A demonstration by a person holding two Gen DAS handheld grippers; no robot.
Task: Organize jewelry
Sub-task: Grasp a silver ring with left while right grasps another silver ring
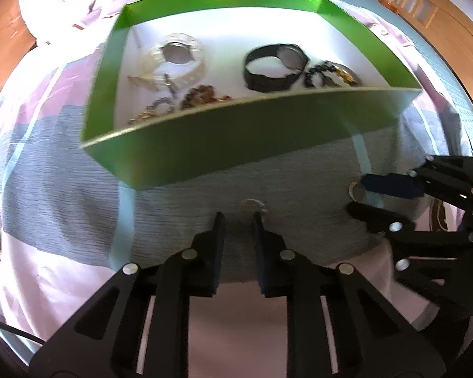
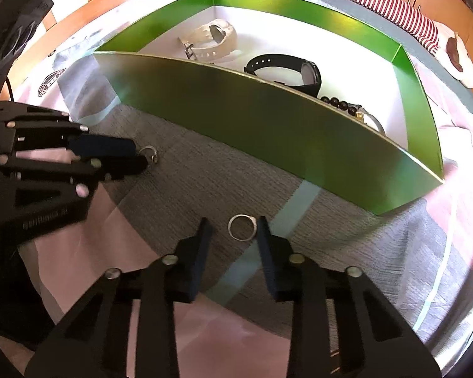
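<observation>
On a bed's grey, pink and white patchwork cover [image 2: 205,182], two black two-finger grippers each address a small silver ring lying loose on the fabric, just in front of a green-walled cardboard box with a white floor [image 1: 236,138]; the left gripper [image 1: 238,215] has its fingers apart, a thin ring with a small setting [image 1: 252,204] lying at their tips, not yet clamped; the right gripper [image 2: 235,223] is likewise parted, with a plain silver band [image 2: 241,226] between its fingers, close against the right one. Inside the box lie a white wristwatch [image 1: 176,58], a black wristwatch [image 1: 274,66], a dark beaded bracelet [image 1: 318,74] and brown beads with gold chain [image 1: 201,94]. The likely trouble is the soft cover; closing fingers could press a thin ring into the cloth or flip it away, and the box's near wall stands close enough to catch a lifted ring. The left wrist view alone shows the beads and chain against the near wall; the right wrist view hides these behind that wall, but shows its band lying flat and whole.
</observation>
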